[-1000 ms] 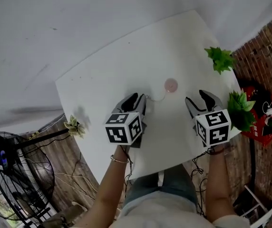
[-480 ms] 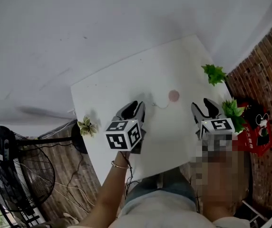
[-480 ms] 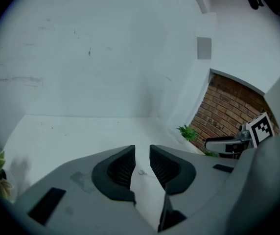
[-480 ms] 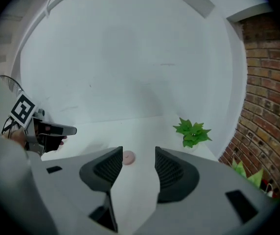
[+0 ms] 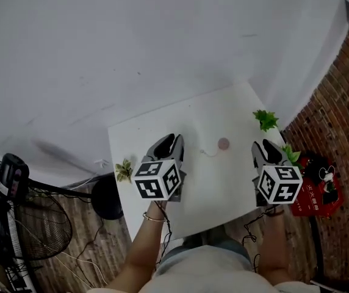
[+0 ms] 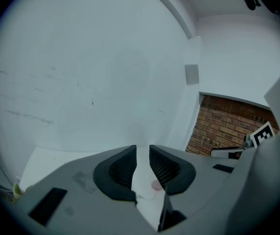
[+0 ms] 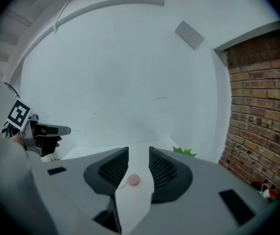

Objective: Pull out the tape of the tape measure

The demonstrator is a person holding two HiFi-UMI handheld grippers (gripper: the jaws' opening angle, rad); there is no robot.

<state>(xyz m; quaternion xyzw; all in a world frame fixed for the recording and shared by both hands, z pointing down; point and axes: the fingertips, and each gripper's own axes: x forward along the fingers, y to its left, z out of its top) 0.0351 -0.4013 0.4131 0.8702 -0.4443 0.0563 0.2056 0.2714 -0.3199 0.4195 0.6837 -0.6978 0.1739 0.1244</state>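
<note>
Tape measure [image 5: 223,143], small, round and pink, lies on the white table [image 5: 156,124] between the two grippers, closer to the right one. A short, thin length of its tape [image 5: 208,153] curls out across the tabletop toward the left gripper. It sits on the same part of the table as a second ago, with the same short length of tape drawn out.

Both grippers have lifted since then. A second ago they were low over the table on either side of the tape measure. Now they are held higher and more level, and the table looks smaller and farther below in the head view.

The left gripper [image 5: 171,143] has its jaws a narrow gap apart. Nothing is between them, and only the tabletop and the distant tape measure show through the gap. The right gripper [image 5: 266,148] is the same, with jaws slightly parted and empty, and the pink disc visible on the table beyond them. Neither gripper touches the tape measure, its tape or the table.
</note>
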